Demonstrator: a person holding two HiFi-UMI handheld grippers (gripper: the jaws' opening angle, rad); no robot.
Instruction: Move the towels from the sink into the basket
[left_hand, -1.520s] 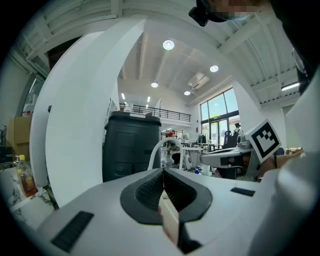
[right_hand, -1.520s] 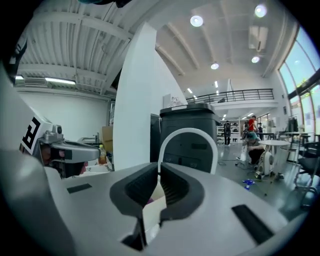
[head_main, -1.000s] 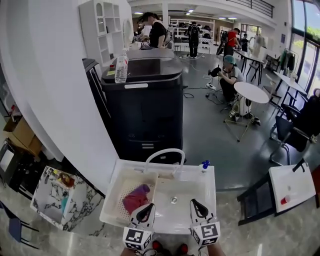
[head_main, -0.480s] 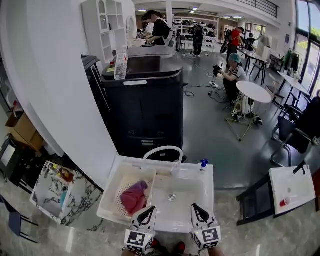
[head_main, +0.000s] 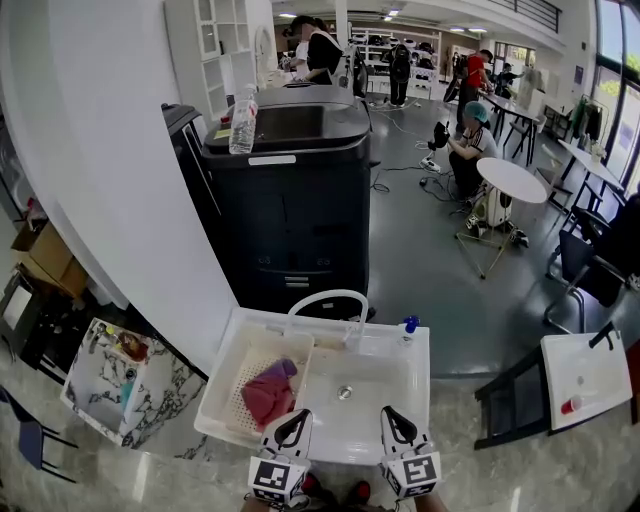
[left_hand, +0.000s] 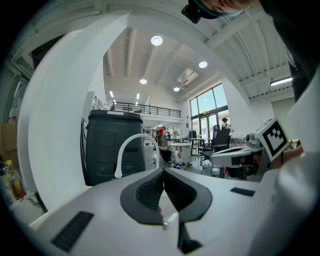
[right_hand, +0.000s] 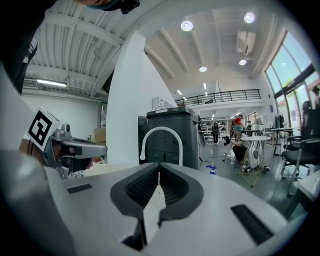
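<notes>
One bunched heap of towels (head_main: 268, 393), pink with a purple fold at its far edge, lies in the perforated white basket (head_main: 232, 372). The basket sits in the left part of the sink (head_main: 365, 412).

Both grippers hover at the near edge of the sink, pointing across it, and touch nothing. The left gripper (head_main: 292, 427) is at the basket's near right corner, and the right gripper (head_main: 394, 422) is over the basin's near rim. The left gripper's fingers (left_hand: 149, 189) are pressed together with nothing between them. The right gripper's fingers (right_hand: 141, 186) are likewise pressed together and bare.

Only the head view shows the towels, the basket, the basin's drain (head_main: 345, 393) and the marbled desk (head_main: 180, 465) that carries the sink.

The gripper views look nearly level over the sink. They show the white faucet (right_hand: 161, 131) arching at the sink's far rim, with the tall black machine (head_main: 290, 200) just beyond it and the ceiling lights above. Each gripper view also catches the other gripper's marker cube at its edge.

From the head view, a clear bottle (head_main: 243, 125) stands on top of the machine. A blue-capped item (head_main: 410, 325) sits at the sink's far right corner.
</notes>
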